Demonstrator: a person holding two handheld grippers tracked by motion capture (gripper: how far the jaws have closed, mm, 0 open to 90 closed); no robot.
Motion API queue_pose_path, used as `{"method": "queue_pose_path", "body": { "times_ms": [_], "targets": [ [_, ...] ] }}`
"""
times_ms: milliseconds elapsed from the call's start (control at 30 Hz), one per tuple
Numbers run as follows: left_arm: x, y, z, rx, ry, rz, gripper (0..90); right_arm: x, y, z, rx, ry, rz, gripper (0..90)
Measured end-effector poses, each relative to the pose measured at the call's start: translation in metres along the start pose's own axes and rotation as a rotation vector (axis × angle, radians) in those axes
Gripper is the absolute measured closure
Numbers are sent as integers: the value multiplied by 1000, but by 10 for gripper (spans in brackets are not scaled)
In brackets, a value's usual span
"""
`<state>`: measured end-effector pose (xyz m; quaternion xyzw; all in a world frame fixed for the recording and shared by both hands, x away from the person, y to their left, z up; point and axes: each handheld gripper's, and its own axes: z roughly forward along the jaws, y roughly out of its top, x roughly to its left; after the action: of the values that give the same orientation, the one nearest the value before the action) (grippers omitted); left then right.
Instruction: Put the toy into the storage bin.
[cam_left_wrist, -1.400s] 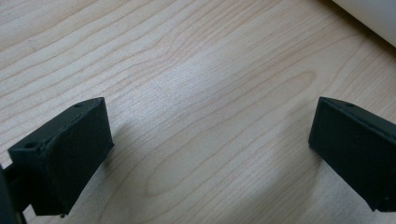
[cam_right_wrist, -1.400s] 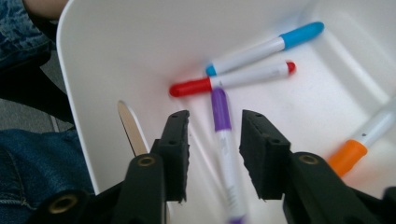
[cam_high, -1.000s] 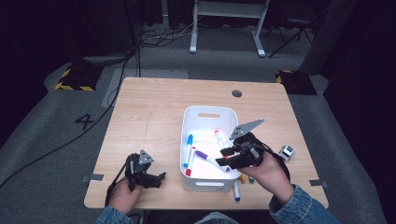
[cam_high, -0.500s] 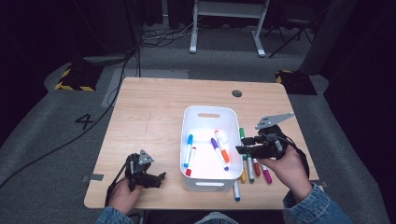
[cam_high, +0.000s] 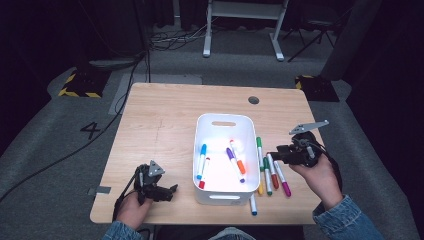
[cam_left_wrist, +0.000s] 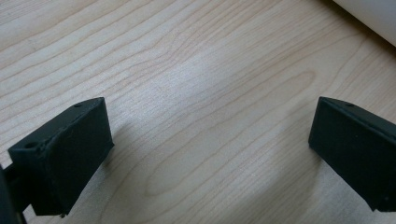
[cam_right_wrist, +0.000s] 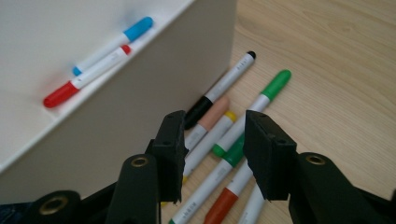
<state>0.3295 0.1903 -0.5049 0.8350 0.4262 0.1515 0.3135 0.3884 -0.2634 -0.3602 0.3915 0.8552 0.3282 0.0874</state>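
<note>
The loose markers (cam_right_wrist: 219, 140) lie in a row on the table (cam_high: 165, 125), just beside the white bin's (cam_high: 222, 120) right wall and directly beneath the right gripper (cam_right_wrist: 212, 144); its jaws stand partly apart with nothing clamped, the pale barrels showing through the gap; beyond the tips lie a black-capped marker (cam_right_wrist: 224, 84) and a green-capped one (cam_right_wrist: 268, 91); inside the bin rest blue and red markers (cam_right_wrist: 93, 60); the left gripper (cam_left_wrist: 205, 154), well apart from the markers, hangs over bare wood, jaws wide and empty.
</note>
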Motion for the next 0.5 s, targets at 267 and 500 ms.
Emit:
{"method": "queue_pose_path", "body": {
  "times_ms": [267,500],
  "targets": [
    [0,0,0,0,0,2,0,-24,-19,15,49,-59,61,593],
    [0,0,0,0,0,2,0,-38,-35,30,102,-74,97,593]
  ]
}}
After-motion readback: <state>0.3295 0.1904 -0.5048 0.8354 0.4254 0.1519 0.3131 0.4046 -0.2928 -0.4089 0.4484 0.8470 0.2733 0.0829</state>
